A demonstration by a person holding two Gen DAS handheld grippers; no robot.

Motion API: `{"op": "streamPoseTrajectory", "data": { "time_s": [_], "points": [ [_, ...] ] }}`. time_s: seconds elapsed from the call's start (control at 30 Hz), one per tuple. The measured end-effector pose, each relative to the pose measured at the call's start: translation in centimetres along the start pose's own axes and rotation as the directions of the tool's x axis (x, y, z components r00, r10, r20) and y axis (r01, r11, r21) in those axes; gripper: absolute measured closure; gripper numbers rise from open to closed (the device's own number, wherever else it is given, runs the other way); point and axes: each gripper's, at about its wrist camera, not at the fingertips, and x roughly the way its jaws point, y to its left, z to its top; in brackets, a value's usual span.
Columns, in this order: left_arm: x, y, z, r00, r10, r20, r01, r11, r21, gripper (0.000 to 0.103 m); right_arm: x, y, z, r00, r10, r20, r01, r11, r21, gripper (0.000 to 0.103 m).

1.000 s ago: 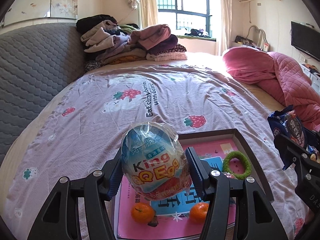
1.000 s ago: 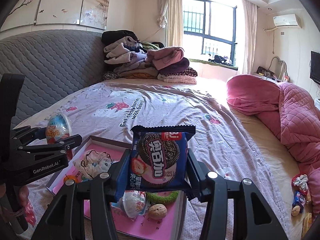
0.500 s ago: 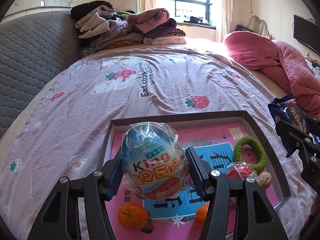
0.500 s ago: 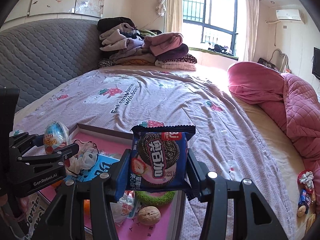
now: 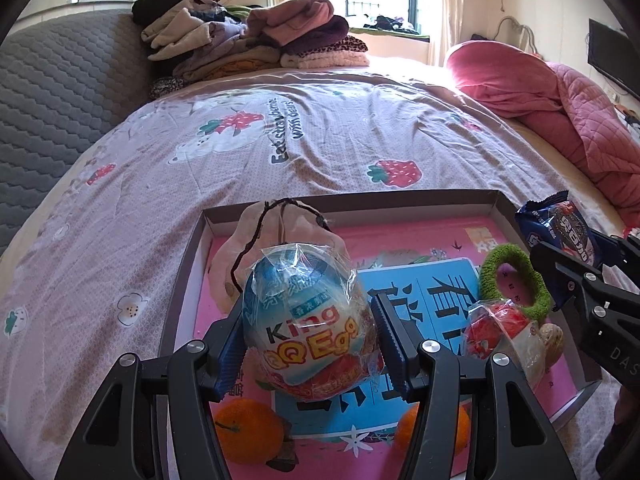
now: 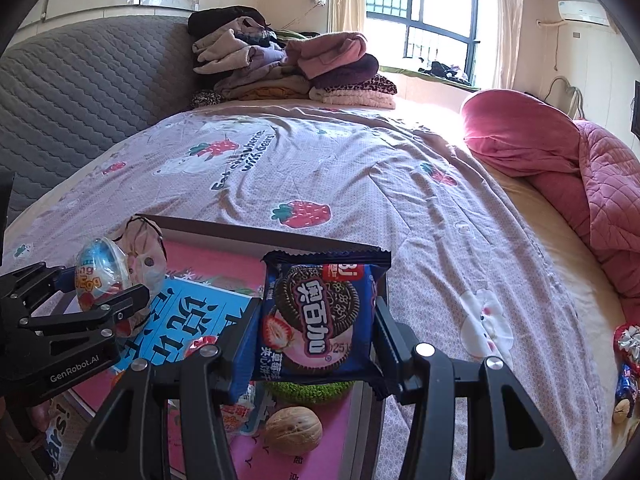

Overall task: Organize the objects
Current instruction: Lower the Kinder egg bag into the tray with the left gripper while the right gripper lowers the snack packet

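My left gripper [image 5: 310,340] is shut on a blue wrapped King QQ Egg [image 5: 308,320] and holds it above the shallow pink-lined box [image 5: 360,198]. It also shows in the right wrist view [image 6: 102,278]. My right gripper [image 6: 314,340] is shut on a blue cookie packet [image 6: 320,320], above the box's right side; the packet also shows in the left wrist view [image 5: 560,232]. In the box lie a beige drawstring pouch [image 5: 280,236], a green ring [image 5: 514,280], a red wrapped egg [image 5: 500,328], a walnut [image 6: 294,430] and two oranges [image 5: 250,434].
The box lies on a bed with a strawberry-print sheet [image 5: 320,140]. Folded clothes [image 5: 256,40] are stacked at the far end, a pink quilt [image 5: 560,108] lies at the right. Small wrapped snacks [image 6: 626,360] lie on the sheet at the far right. A grey padded headboard [image 5: 60,92] is at the left.
Both grippers have moved forward and down over the box, each still holding its item. The pouch and more of the box floor have come into view.
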Motion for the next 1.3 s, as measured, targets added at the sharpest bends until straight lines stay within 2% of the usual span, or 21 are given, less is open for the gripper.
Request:
{"op": "streamPoseTrajectory", "data": {
  "time_s": [0.63,1.17,1.3],
  "points": [
    [1.5,-0.5,-0.8,0.998,-0.026,-0.055,0.027,1.000,0.013,0.042,2.5,-0.1,-1.2,0.996,0.002,-0.086,-0.002,1.000,0.000,0.051],
    [2.4,-0.3,-1.4,0.993,-0.054,-0.106,0.054,0.999,0.004,0.043,2.7,-0.4,-1.2,0.994,0.015,-0.108,-0.012,0.999,0.030,0.051],
    [2.4,-0.3,-1.4,0.993,-0.053,-0.107,0.054,0.999,0.004,0.043,2.6,-0.3,-1.1,0.995,-0.003,-0.103,0.005,1.000,0.021,0.051]
  ]
}}
